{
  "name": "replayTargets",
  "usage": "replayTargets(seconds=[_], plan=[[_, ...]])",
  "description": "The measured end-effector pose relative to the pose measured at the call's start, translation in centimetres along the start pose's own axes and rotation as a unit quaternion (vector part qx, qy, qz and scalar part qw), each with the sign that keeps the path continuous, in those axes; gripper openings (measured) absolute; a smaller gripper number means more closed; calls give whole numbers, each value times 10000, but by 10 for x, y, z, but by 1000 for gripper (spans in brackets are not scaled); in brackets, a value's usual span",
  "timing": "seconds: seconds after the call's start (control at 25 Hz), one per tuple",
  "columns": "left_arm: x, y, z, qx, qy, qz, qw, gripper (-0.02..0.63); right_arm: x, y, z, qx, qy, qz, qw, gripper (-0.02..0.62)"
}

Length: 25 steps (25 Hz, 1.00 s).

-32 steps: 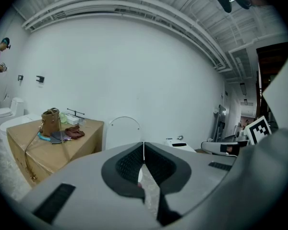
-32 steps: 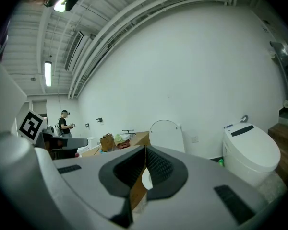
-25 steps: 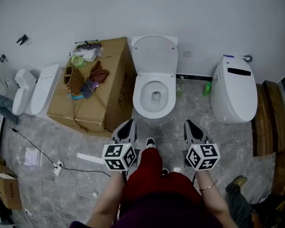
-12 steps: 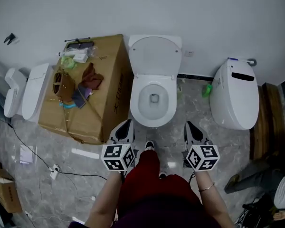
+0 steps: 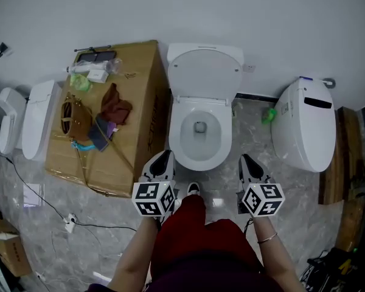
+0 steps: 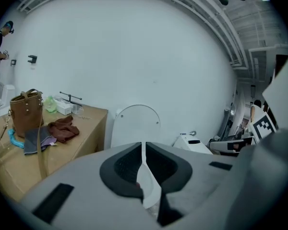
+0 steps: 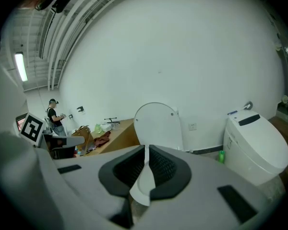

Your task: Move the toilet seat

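Note:
A white toilet (image 5: pixel 199 132) stands against the wall, its seat and lid (image 5: pixel 205 73) raised upright; the lid (image 6: pixel 135 126) (image 7: pixel 158 126) also shows in both gripper views. My left gripper (image 5: pixel 160 166) hangs just in front of the bowl's left side, jaws shut and empty. My right gripper (image 5: pixel 249 168) is level with it at the bowl's right side, also shut with nothing held. In the gripper views each pair of black pads (image 6: pixel 129 164) (image 7: pixel 158 169) meets at a thin slit. Neither gripper touches the toilet.
A big cardboard box (image 5: pixel 137 126) with a brown bag (image 5: pixel 70 119), clothes and small items stands left of the toilet. A second white toilet (image 5: pixel 307 125) stands to the right, another (image 5: pixel 33 119) far left. Cables (image 5: pixel 73 221) lie on the grey floor. My red-trousered leg (image 5: pixel 194 224) is between the grippers.
The view has shifted closer to the toilet, which now sits lower and larger in the frame. Both grippers keep their places and stay shut.

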State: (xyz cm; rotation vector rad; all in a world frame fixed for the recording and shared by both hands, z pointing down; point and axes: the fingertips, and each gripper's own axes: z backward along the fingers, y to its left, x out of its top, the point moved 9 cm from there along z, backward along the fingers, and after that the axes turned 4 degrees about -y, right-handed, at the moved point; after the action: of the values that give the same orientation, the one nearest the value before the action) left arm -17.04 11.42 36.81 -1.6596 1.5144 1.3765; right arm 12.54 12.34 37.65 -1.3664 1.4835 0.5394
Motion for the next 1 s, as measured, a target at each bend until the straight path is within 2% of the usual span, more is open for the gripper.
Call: replayTargets(seconds=[0.28, 0.52, 0.64, 0.76, 1.0], plan=[[-6, 20, -34, -43, 323, 148, 9994, 29, -11, -14, -35, -239, 476, -90, 9985, 20], [-25, 30, -59, 39, 657, 340, 9973, 29, -30, -33, -59, -328, 791, -438, 9954, 26], [-39, 35, -74, 115, 842, 378, 9957, 29, -42, -42, -76, -242, 948, -638, 9932, 84], [-54, 40, -86, 184, 1029, 457, 9935, 29, -57, -53, -91, -161, 1219, -898, 9883, 104], [-98, 59, -114, 524, 1468, 758, 9849, 31, -88, -76, -119, -31, 1828, -1070, 9773, 146]])
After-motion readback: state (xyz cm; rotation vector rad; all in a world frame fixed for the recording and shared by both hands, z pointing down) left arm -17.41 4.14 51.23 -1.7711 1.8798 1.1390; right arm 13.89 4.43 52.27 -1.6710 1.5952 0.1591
